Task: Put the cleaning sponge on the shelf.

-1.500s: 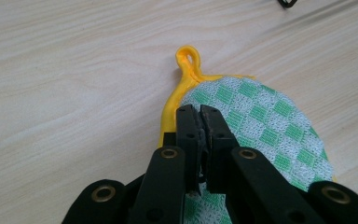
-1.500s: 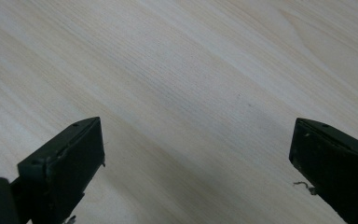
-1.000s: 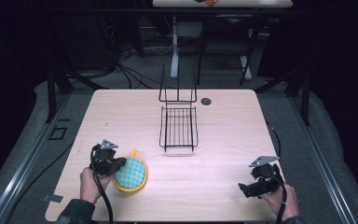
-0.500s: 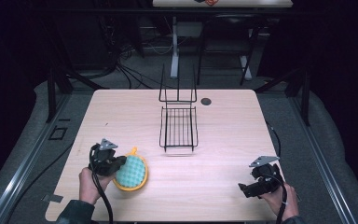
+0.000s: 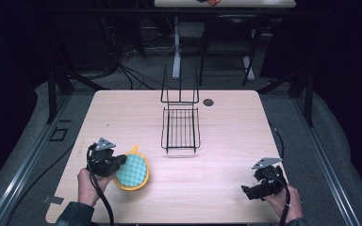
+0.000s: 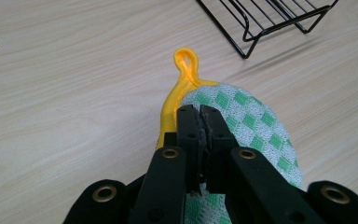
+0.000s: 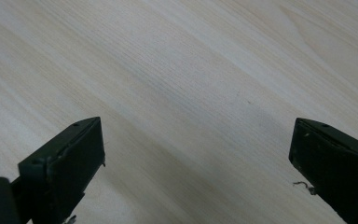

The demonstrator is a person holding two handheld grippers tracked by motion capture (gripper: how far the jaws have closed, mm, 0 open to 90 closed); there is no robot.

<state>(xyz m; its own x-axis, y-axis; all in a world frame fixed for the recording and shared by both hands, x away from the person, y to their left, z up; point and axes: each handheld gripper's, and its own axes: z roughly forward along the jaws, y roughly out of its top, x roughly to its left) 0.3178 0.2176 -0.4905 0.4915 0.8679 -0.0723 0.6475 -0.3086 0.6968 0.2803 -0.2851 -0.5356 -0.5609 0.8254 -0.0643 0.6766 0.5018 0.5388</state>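
Left gripper view: left hand-held gripper [image 6: 200, 112] clamped on the pot holder's [image 6: 256, 135] edge.

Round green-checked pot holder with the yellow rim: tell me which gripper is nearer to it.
Left. The left gripper is clamped shut on the round green-checked pot holder with yellow rim. The right gripper sits open at the table's far right side, well apart from it.

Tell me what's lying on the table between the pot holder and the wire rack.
Nothing: bare wood separates the pot holder from the wire rack on the table, as the high view and left gripper view show.
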